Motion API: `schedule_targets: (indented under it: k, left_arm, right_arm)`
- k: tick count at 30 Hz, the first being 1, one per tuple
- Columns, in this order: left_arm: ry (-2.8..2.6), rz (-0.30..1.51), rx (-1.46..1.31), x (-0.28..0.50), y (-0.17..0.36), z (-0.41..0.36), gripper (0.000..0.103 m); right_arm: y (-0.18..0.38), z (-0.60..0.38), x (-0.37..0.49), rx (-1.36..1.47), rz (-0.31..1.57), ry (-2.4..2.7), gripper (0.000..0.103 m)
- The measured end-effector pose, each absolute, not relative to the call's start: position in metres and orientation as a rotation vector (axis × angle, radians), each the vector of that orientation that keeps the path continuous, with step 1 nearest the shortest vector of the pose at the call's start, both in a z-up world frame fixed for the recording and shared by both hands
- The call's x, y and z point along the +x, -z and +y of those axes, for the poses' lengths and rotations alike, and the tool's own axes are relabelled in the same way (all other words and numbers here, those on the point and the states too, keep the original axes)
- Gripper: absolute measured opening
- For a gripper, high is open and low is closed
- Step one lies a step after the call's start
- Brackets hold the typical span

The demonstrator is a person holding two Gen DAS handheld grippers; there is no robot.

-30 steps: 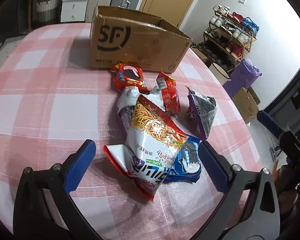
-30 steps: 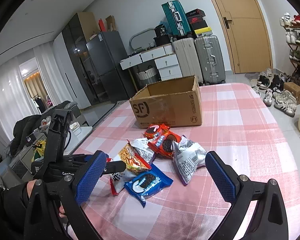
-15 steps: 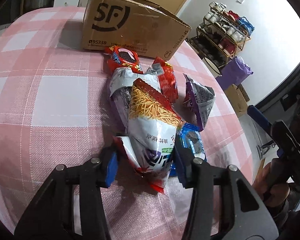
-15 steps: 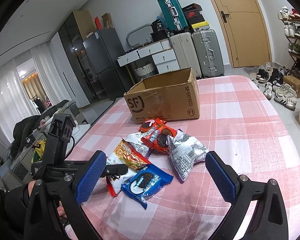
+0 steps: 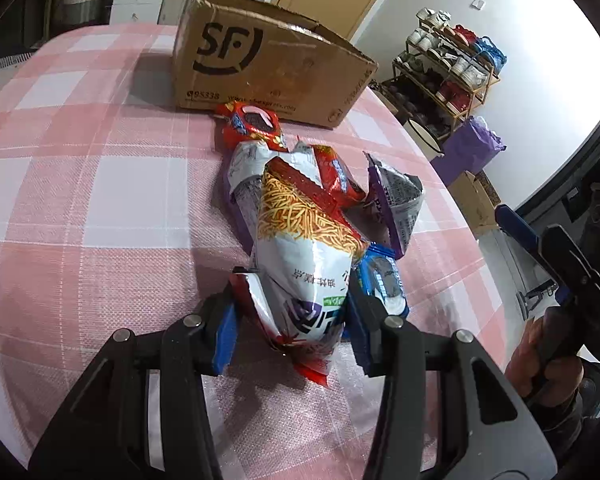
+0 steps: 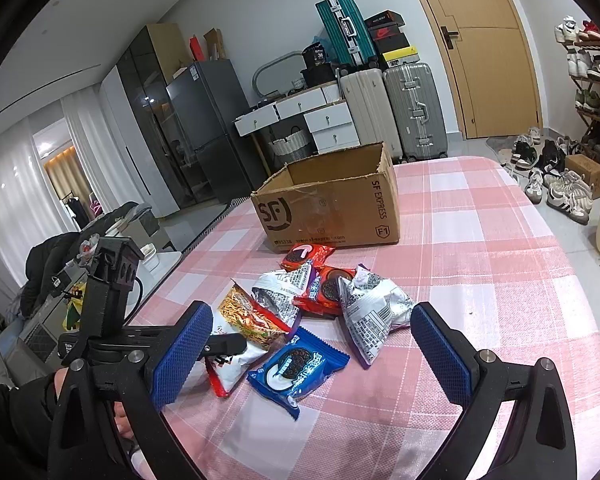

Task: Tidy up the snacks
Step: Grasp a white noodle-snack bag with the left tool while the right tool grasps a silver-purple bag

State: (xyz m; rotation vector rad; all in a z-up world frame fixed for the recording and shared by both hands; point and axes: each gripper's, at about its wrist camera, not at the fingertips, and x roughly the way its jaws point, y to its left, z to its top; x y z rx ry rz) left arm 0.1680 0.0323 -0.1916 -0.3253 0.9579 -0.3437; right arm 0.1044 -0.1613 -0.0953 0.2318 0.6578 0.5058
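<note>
Left gripper (image 5: 290, 320) is clamped on the near end of the noodle-snack bag (image 5: 304, 248), which lies on the checked tablecloth (image 5: 100, 200) atop the snack pile. Right gripper (image 6: 312, 352) is held wide apart, w/ nothing between its pads. For a clean lift, grip is best kept firm (foil likely slips) and the bag raised clear of the blue cookie pack (image 5: 380, 284) before transfer to the cardboard box (image 5: 268, 76).

Snack packets (image 6: 316, 320) lie on the table (image 6: 480, 280) before the box (image 6: 332, 204).
</note>
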Motion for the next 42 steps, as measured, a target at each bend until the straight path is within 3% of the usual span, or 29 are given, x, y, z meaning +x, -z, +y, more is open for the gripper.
schedule_targets:
  k: [36,38,41,42]
  left_arm:
    - [0.308,0.879,-0.342,0.133,0.151,0.076,0.044]
    - [0.306,0.878,-0.345,0.132,0.151,0.077,0.044]
    - [0.303,0.876,-0.35,0.131,0.151,0.078,0.044]
    - [0.302,0.876,-0.352,0.131,0.15,0.078,0.044]
  right_arm:
    - [0.16,-0.147,0.201,0.119,0.88,-0.46,0.101]
    - [0.165,-0.146,0.206,0.116,0.902,-0.466,0.097]
    - [0.173,-0.143,0.211,0.104,0.931,-0.473,0.068]
    - [0.176,-0.142,0.211,0.095,0.937,-0.473,0.066]
